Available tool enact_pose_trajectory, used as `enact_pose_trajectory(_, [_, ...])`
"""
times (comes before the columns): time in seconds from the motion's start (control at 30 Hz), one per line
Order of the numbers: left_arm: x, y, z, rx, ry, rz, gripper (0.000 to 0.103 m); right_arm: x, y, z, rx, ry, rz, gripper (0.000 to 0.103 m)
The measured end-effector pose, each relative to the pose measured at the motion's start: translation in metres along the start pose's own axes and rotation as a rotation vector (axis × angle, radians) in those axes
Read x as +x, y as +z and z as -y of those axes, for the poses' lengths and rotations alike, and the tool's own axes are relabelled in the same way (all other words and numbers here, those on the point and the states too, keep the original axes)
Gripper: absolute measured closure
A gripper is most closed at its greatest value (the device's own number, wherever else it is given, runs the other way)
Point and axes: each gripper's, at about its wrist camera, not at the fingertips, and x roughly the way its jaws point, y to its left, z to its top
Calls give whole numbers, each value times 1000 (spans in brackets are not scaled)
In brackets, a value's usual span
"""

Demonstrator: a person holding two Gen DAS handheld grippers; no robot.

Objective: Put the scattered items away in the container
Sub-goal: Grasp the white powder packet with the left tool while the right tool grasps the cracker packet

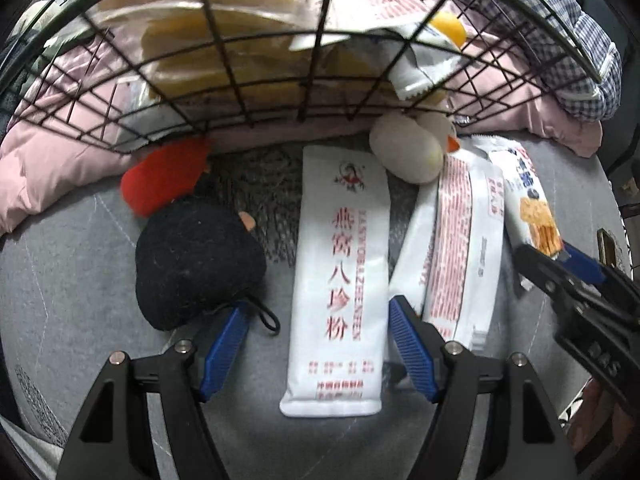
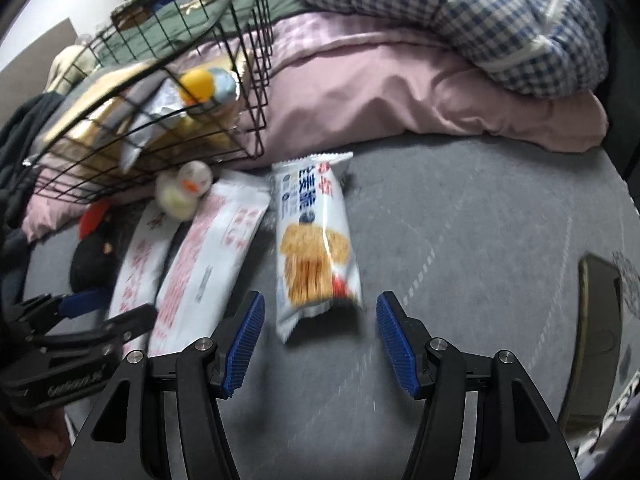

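Observation:
My left gripper (image 1: 318,320) is open and points down at a long white packet with red lettering (image 1: 340,272), one finger on each side of it. A black and red plush toy (image 1: 196,264) lies to its left. A white duck plush (image 1: 408,152), a second white packet (image 1: 456,248) and a cracker packet (image 1: 528,208) lie to its right. My right gripper (image 2: 320,300) is open, with the near end of the cracker packet (image 2: 316,240) between its fingertips and no pad touching it. The black wire basket (image 1: 319,40) holds yellow bags and a white packet.
The basket (image 2: 262,120) rests tilted on a pink duvet (image 2: 380,92), with a checked blue quilt (image 2: 480,20) behind. All items lie on a grey bedsheet (image 2: 460,220). A dark flat phone-like object (image 2: 600,332) lies at the right. My left gripper (image 2: 92,312) shows at the left edge.

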Motion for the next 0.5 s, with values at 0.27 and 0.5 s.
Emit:
enact_pose_trajectory(0.27, [4,22,12,30,47,19,52,25,20,-16,-102,-48,28,44])
enact_pose_trajectory(0.5, [-1,21,10,9,14,-9,57,22,14,-20,-114,-51,38,62])
